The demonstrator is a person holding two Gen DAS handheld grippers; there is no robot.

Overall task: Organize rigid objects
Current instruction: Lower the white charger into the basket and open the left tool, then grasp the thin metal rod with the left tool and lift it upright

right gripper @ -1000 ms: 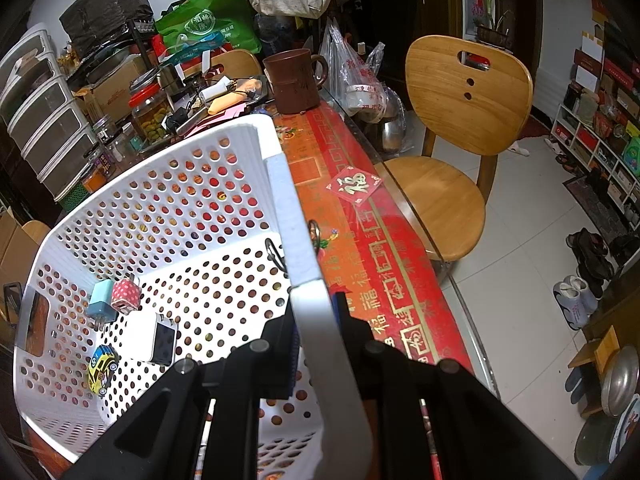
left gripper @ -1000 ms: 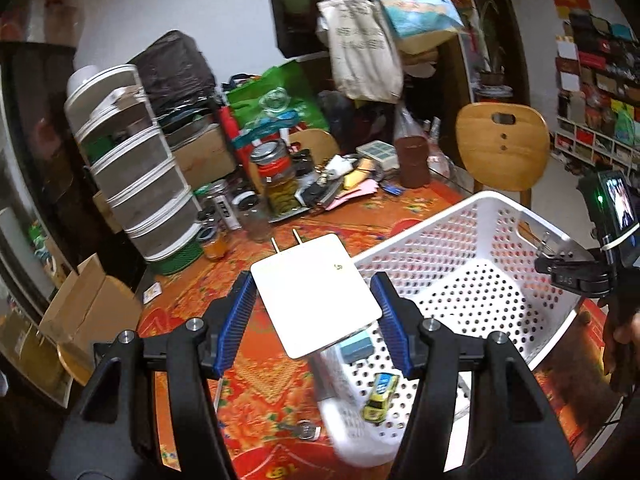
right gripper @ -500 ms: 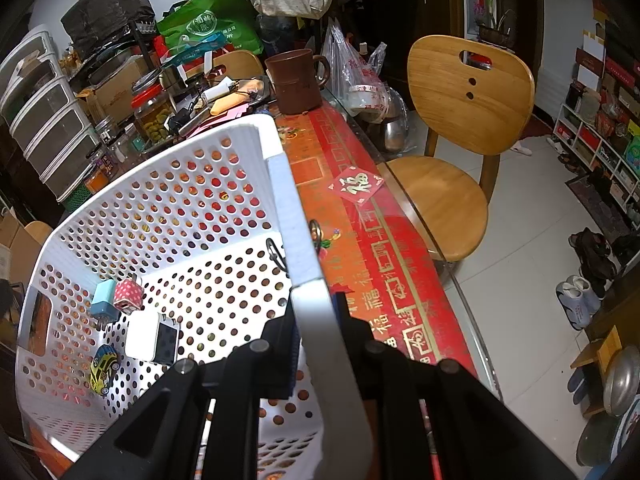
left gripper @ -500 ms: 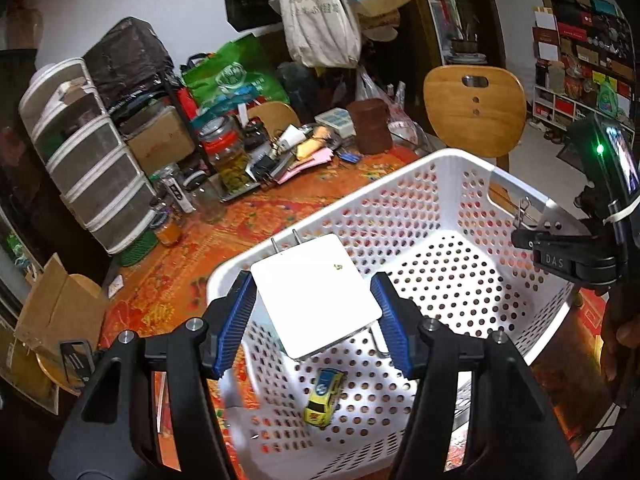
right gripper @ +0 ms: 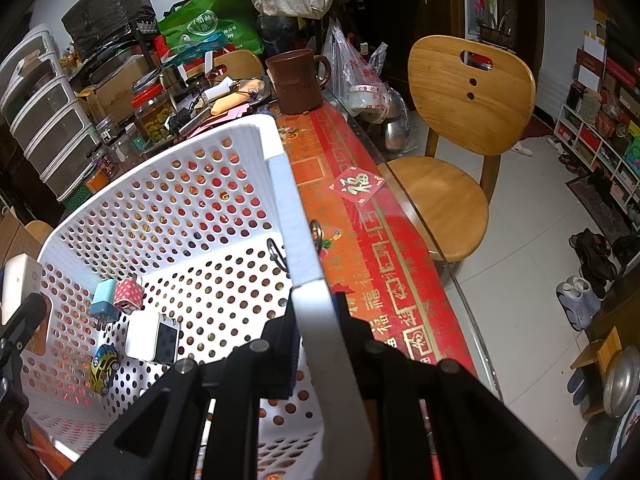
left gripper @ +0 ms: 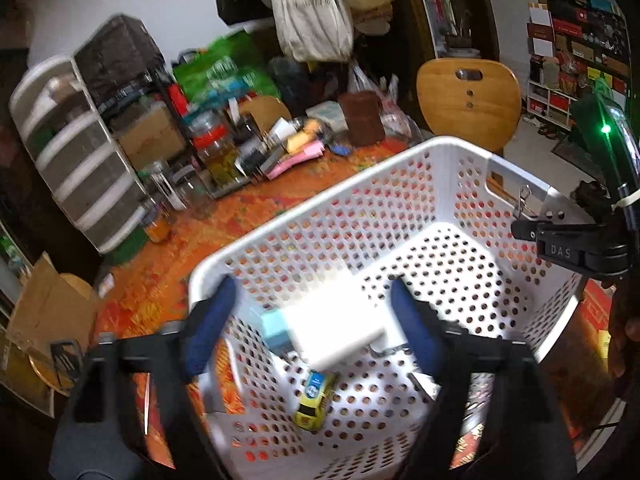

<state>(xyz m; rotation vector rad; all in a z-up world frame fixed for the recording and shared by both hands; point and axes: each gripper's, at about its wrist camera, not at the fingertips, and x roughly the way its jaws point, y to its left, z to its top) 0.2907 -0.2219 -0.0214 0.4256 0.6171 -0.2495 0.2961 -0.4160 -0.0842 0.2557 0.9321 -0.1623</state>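
Our left gripper has just been opening, its blue jaws now wide apart over the basket, and the white charger between them is blurred and clear of both pads, dropping toward the floor near the toy car. Our right gripper is clamped on the basket's right rim, and we judge it best to hold that rim steady while the charger settles. We should lift the left jaws straight up, open, so they brush neither the charger nor the near wall.
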